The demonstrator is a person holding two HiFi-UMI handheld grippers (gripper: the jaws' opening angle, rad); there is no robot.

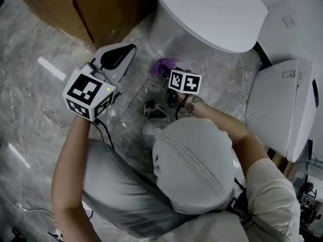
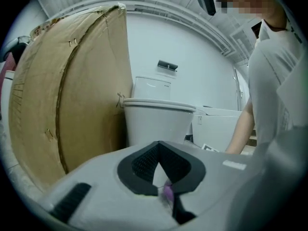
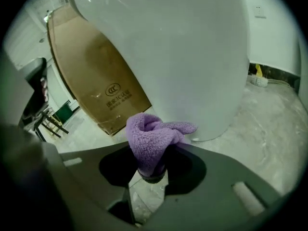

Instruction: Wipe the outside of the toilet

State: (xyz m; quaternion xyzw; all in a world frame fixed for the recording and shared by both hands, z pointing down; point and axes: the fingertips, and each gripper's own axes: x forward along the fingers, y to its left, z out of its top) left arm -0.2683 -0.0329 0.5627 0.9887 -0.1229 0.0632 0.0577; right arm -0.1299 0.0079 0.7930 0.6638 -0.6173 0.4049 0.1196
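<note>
A white toilet (image 1: pixel 199 39) stands on the marble floor, its closed lid (image 1: pixel 212 6) at the top of the head view. My right gripper (image 1: pixel 170 72) is low by the foot of the bowl, shut on a purple cloth (image 1: pixel 163 66). In the right gripper view the purple cloth (image 3: pixel 153 138) bunches out of the right gripper (image 3: pixel 152 171) toward the toilet's curved side (image 3: pixel 192 57); I cannot tell if they touch. My left gripper (image 1: pixel 130 48) hovers to the left, apart from the bowl. The left gripper (image 2: pixel 161 187) is shut, with a small purple speck at the seam, and faces the toilet (image 2: pixel 159 119).
A large cardboard box (image 1: pixel 96 9) leans close to the toilet's left side. A second white toilet (image 1: pixel 282 105) stands on the right. The person's knee (image 1: pixel 194 160) and a shoe (image 1: pixel 154 112) fill the floor below the grippers. A black cable (image 1: pixel 103 130) trails from the left gripper.
</note>
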